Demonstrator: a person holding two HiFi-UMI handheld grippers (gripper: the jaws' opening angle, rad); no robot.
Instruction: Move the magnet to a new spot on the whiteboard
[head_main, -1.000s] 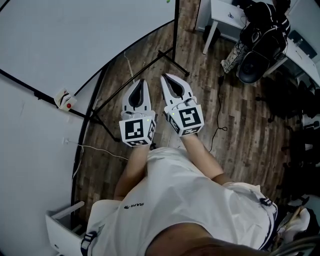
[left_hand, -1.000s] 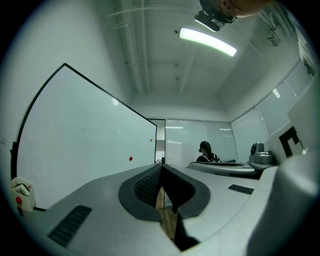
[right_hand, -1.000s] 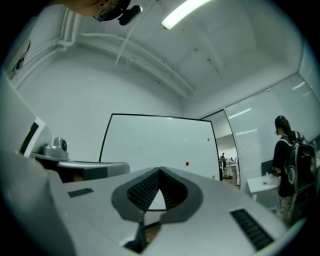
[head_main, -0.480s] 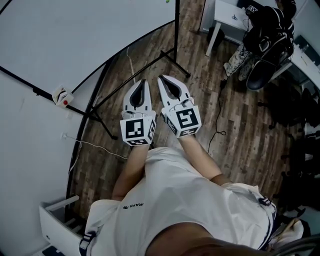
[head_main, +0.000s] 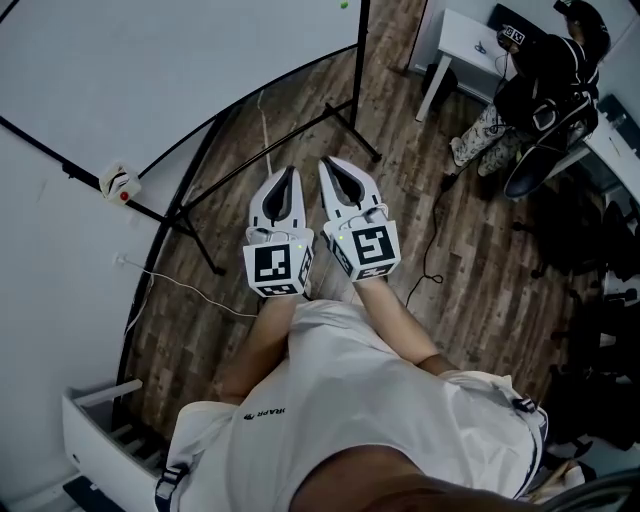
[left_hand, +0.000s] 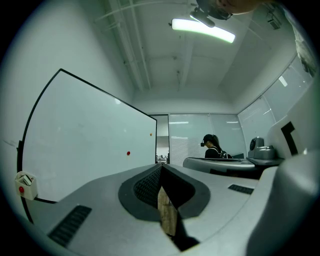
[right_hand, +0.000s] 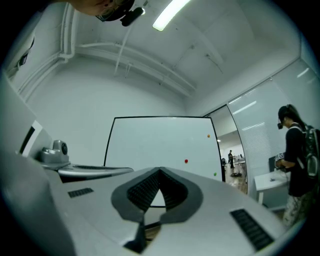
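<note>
The whiteboard (head_main: 150, 70) stands on a floor stand at my left front. In the right gripper view the whiteboard (right_hand: 160, 145) carries a red magnet (right_hand: 186, 161), an orange magnet (right_hand: 208, 135) and a green magnet (right_hand: 215, 174). The left gripper view shows the red magnet (left_hand: 128, 153) and the orange magnet (left_hand: 150, 134). My left gripper (head_main: 290, 172) and right gripper (head_main: 325, 163) hang side by side above the wooden floor, well short of the board. Both the left gripper (left_hand: 161, 167) and the right gripper (right_hand: 160, 171) are shut and hold nothing.
A black stand leg (head_main: 350, 110) and a white cable (head_main: 190, 300) lie on the floor ahead. A small white-and-red box (head_main: 118, 182) hangs at the board's edge. A person (head_main: 540, 70) stands by a white desk (head_main: 470, 40) at the far right. A white drawer unit (head_main: 100, 440) sits at lower left.
Both grippers stay shut, side by side, and have hardly moved. The head view has drifted a little, so the board and the person at the desk sit slightly shifted.
</note>
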